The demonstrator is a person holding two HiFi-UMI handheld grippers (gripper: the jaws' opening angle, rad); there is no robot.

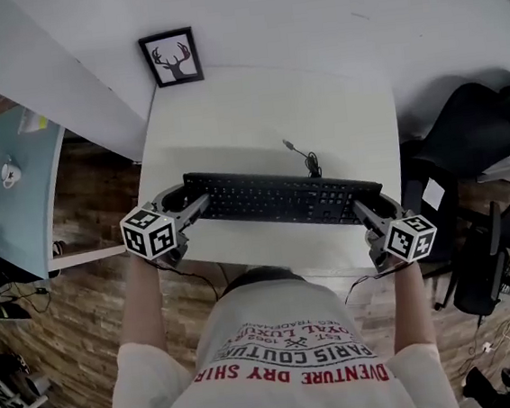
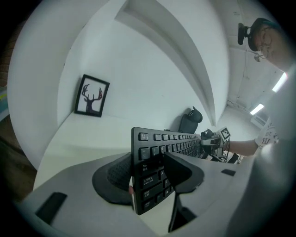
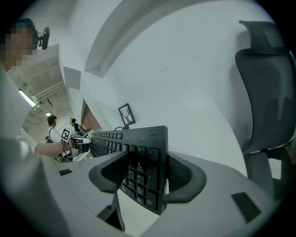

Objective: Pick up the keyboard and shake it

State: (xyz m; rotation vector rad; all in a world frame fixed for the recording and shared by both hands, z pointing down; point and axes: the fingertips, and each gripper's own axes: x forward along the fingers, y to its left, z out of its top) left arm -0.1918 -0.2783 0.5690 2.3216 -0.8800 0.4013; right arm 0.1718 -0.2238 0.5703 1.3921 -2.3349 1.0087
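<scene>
head view shows the keyboard as a long, flat black slab with rows of low matte keys. it is held crosswise over the near half of the white bench and seems lifted clear of the top. the left tool is closed on its left end and the right tool on its right end. in left gripper view the dark, dimpled pads clamp the slab from both faces, one on the key side and one on the back. right gripper view shows the same hold at the number-pad end, with a small round logo at the corner of the case. each tool has a grey, smooth plastic body and a cube with square markers near the hand. a thin black cable runs from the keyboard's far edge and curls on the bench.

the bench is plain, smooth and white with rounded corners. its far half is bare except for a black-framed deer picture leaning at the back left corner against the white wall. the near edge is close to the person's body. the left edge drops to a wooden floor, with a pale blue table further left. a black office chair stands just beside the right edge.
</scene>
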